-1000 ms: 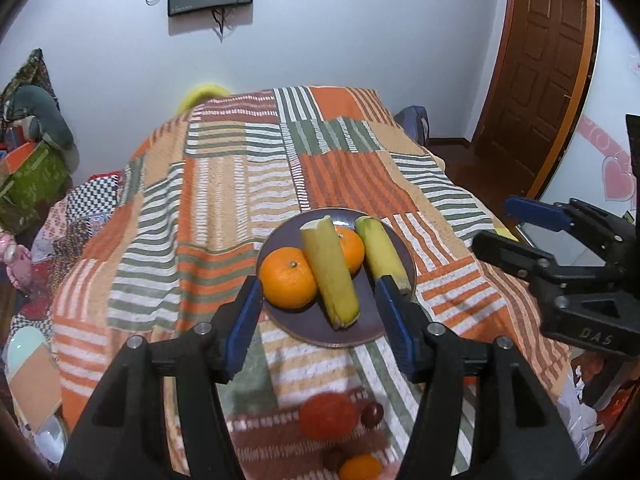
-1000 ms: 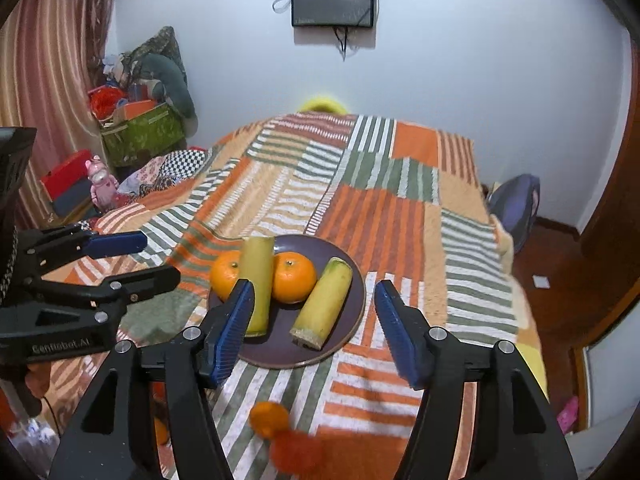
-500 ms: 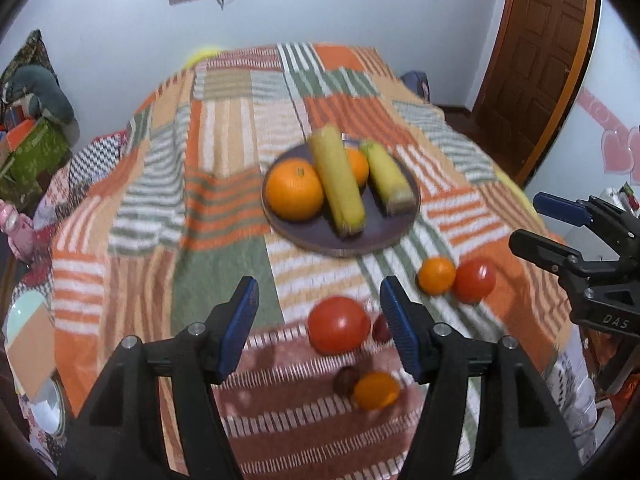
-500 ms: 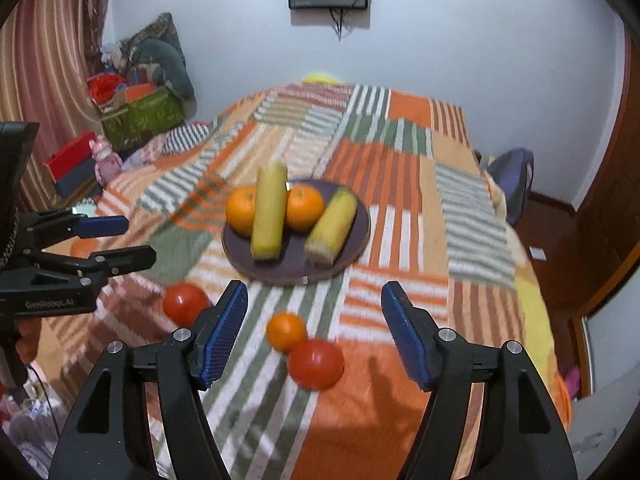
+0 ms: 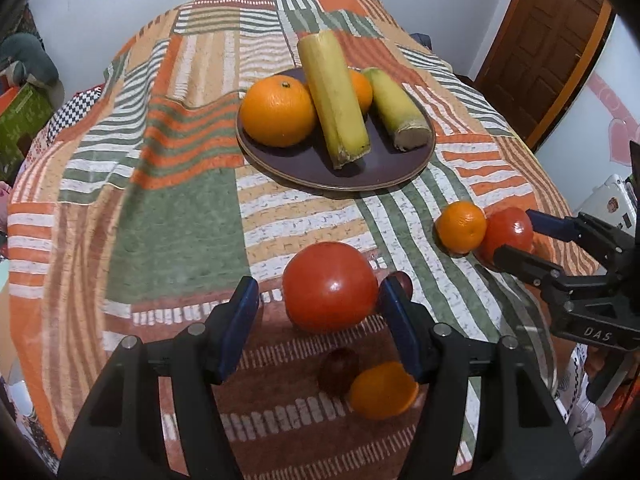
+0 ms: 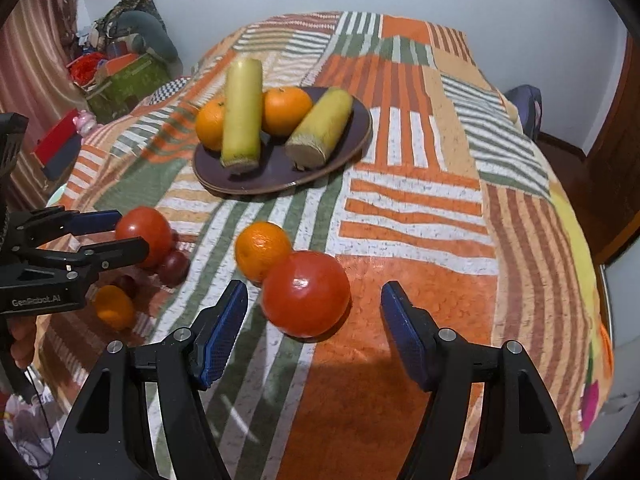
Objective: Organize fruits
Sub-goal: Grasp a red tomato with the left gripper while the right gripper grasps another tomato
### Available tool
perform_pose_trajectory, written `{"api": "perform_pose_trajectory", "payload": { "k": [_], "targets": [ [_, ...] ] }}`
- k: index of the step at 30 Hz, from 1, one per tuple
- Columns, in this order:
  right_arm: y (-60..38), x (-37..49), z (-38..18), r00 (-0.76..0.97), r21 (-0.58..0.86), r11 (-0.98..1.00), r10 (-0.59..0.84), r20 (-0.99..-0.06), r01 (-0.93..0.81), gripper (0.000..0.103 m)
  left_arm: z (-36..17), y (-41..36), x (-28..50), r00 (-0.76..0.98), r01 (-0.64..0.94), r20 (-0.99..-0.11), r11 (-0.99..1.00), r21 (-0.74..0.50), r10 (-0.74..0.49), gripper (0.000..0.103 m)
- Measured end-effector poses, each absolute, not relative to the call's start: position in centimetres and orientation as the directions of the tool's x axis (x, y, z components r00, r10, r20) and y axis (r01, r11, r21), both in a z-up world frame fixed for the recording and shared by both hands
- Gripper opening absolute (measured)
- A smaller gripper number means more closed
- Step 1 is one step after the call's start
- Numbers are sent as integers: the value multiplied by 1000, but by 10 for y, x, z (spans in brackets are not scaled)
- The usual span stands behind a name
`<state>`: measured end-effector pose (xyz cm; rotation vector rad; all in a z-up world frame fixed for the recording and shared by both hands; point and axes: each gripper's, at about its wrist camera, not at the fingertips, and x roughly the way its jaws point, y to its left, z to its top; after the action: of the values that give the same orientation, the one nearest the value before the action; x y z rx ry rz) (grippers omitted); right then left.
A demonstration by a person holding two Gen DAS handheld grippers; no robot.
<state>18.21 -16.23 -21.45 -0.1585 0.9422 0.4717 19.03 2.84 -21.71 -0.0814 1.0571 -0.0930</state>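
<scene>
A dark plate (image 5: 340, 184) (image 6: 280, 184) holds two oranges (image 5: 278, 110) and two yellow-green cut stalks (image 5: 334, 96). On the striped cloth, a big red tomato (image 5: 330, 286) lies between the jaws of my left gripper (image 5: 320, 322), which is open; its pads stand just off the fruit. A second red tomato (image 6: 306, 294) sits between the wide-open jaws of my right gripper (image 6: 314, 320), with a small orange (image 6: 262, 250) touching it behind. Each gripper shows in the other view, the left gripper (image 6: 120, 238) and the right gripper (image 5: 520, 242), straddling its tomato.
A small orange (image 5: 382, 390) and two small dark red fruits (image 5: 338, 370) lie close under the left gripper. The patchwork cloth (image 6: 420, 200) drops off at the near and right edges. Boxes and clutter (image 6: 120, 76) stand far left, a wooden door (image 5: 552, 40) far right.
Both grippers have come down and tipped toward the cloth. The plate has slid up in view, and each tomato now lies between a pair of jaws.
</scene>
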Motion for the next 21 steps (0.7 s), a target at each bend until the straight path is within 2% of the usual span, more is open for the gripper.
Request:
{"api": "perform_pose_trajectory", "payload": {
  "k": [3, 5, 9, 21],
  "targets": [
    [-163, 184, -220, 483, 84, 885, 327, -812, -457, 65, -222, 28, 194, 480, 33, -869, 992, -120, -121, 63],
    [-163, 184, -221, 487, 82, 885, 327, -810, -458, 59, -224, 27, 195, 481, 32, -867, 990, -135, -133, 62],
    [-164, 184, -221, 466, 120, 871, 366, -805, -477, 44, -223, 26, 198, 490, 39, -858, 987, -154, -153, 50],
    [-169, 183, -208, 487, 126, 874, 374, -789, -469, 42, -209, 32, 193, 511, 28, -846, 987, -157, -150, 49]
  ]
}}
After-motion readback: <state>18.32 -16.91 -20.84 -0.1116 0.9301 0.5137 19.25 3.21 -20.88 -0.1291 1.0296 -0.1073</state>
